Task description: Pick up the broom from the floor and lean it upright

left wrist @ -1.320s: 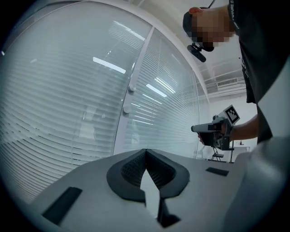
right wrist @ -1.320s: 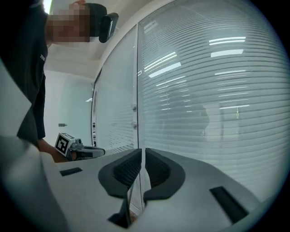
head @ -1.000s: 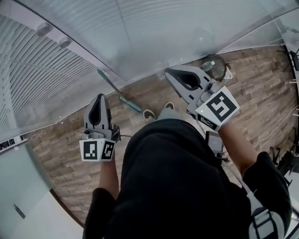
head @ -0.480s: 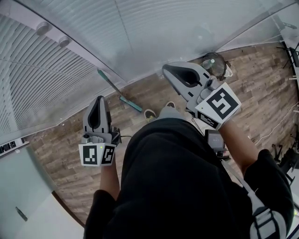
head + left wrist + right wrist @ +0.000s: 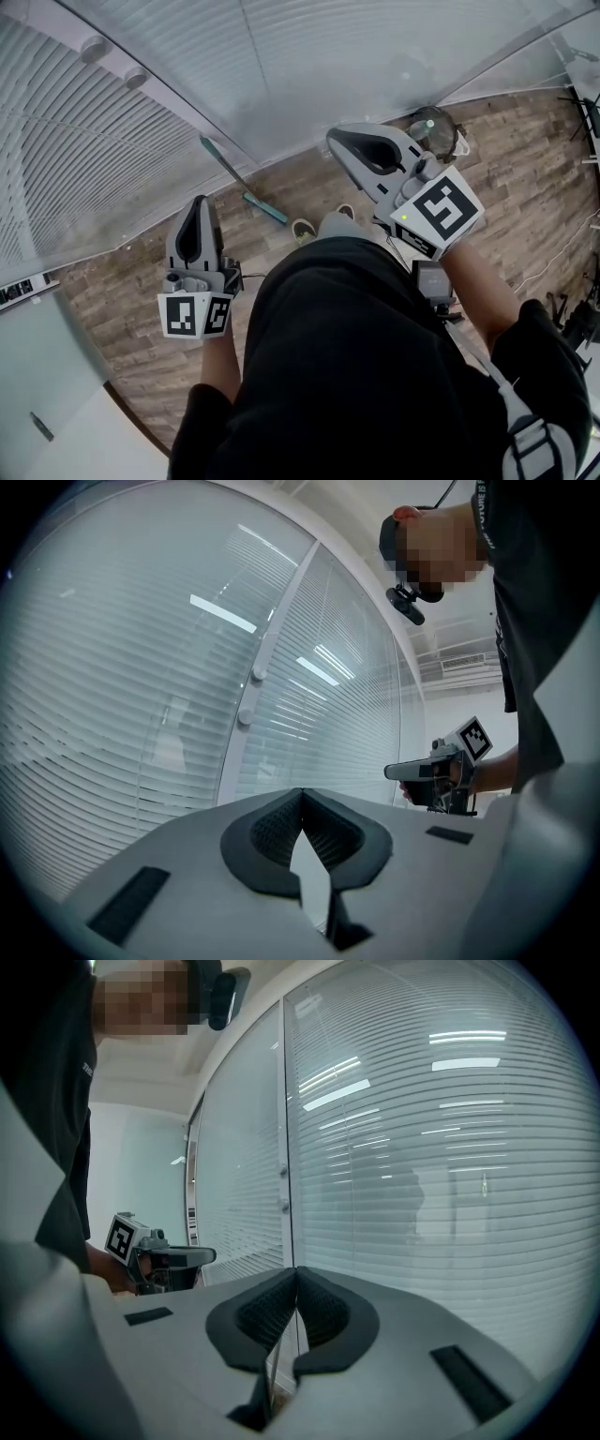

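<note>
The teal broom [image 5: 240, 182] lies slanted by the foot of the glass wall, its head [image 5: 264, 209] toward my shoes; whether it rests on the floor or against the glass I cannot tell. My left gripper [image 5: 199, 202] is shut and empty, held level, below and left of the broom. My right gripper [image 5: 341, 140] is shut and empty too, to the right of the broom. Each gripper view shows its own jaws meeting with nothing between them [image 5: 300, 795] [image 5: 296, 1271], facing the blinds. The right gripper [image 5: 437, 772] shows in the left gripper view, and the left gripper [image 5: 157, 1259] in the right gripper view.
A glass wall with blinds [image 5: 281, 66] runs along the wooden floor [image 5: 141, 309]. A round dark container [image 5: 431, 132] stands by the wall beyond the right gripper. Cables [image 5: 553, 262] and stand legs [image 5: 581, 323] are at the right edge.
Both grippers stay shut and in about the same places; only the head view has shifted slightly. The broom has not moved.
</note>
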A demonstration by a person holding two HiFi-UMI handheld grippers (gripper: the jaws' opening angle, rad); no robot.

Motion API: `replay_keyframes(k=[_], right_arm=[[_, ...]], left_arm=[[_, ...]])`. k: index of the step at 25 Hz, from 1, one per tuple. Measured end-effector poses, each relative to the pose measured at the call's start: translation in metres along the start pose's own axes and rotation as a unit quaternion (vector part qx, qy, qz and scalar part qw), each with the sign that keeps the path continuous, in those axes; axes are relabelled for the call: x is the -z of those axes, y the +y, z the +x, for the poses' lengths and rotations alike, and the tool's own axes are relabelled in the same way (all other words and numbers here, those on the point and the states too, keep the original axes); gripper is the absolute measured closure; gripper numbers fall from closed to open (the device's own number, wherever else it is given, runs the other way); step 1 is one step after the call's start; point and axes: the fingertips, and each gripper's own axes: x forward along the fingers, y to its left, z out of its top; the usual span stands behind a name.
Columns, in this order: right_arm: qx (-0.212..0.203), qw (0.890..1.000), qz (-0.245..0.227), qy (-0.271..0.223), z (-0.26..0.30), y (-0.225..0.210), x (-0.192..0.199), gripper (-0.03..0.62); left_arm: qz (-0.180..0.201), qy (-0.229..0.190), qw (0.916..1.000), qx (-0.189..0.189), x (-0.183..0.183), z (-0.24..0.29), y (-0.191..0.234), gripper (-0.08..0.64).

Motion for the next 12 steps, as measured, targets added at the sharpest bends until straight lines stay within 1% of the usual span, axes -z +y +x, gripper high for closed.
replay_keyframes(k=[4,8,12], right_arm=[[0.004,1.000,0.006,0.008,-0.0009,-0.0019,0.0003,0.572],[0.003,1.000,0.006,-0.006,-0.0015,-0.0013,-0.0009,0.572],[0.009,1.000,0.011,-0.006,-0.0059,-0.0005,0.0033,0.572]], left_arm=[[0.001,-0.002,1.0000,0.001,-0.0017,0.0024,-0.0026,0.537],[-0.001,0.002,1.0000,0.003,0.0014,0.0026,-0.0048,0.537],[-0.002,0.005,0.9999,0.009,0.0048,0.0037,-0.0088,0.537]])
